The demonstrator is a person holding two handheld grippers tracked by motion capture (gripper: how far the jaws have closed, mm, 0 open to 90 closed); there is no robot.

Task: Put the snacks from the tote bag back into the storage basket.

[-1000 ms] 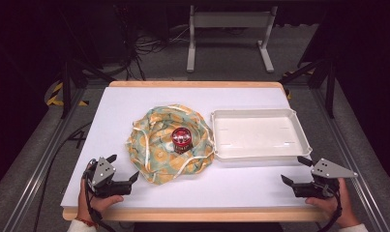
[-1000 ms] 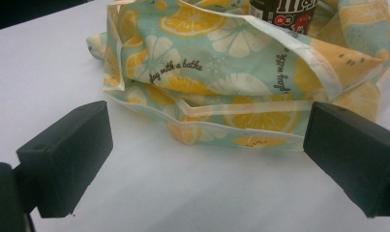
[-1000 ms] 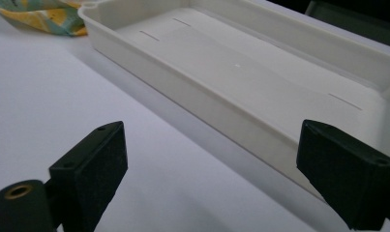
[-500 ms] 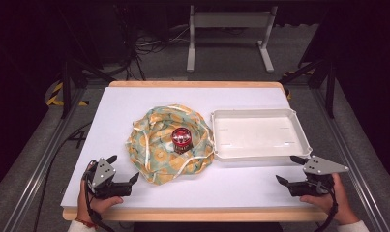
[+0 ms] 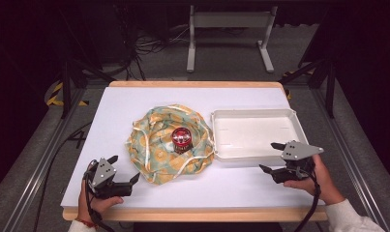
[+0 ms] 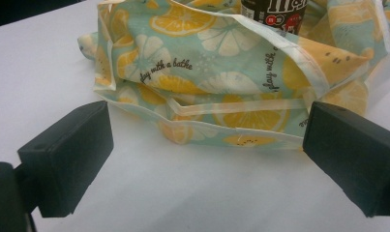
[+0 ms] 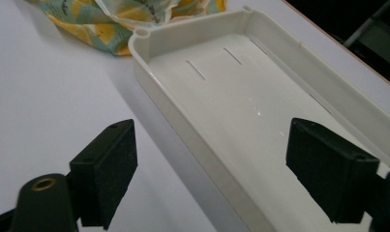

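A citrus-print fabric bag (image 5: 168,142) lies flattened in the middle of the white table, with a small dark jar with a red lid (image 5: 181,138) standing on it. The bag's near hem (image 6: 231,104) lies just beyond my left gripper's jaws. My left gripper (image 5: 123,169) sits at the front left corner, open and empty, pointing at the bag. A shallow white tray (image 5: 289,116) lies right of the bag, empty. My right gripper (image 5: 272,157) hovers open at the tray's front edge (image 7: 192,130), one jaw over the tray, one over the table.
The table's wooden front edge (image 5: 192,215) runs just behind both hands. Bare white tabletop (image 5: 120,104) lies left of and behind the bag. Beyond the table stand a metal frame (image 5: 229,34) and cables on a dark floor.
My right gripper has moved left and forward from the front right corner up to the tray's front edge. The left gripper has barely shifted.
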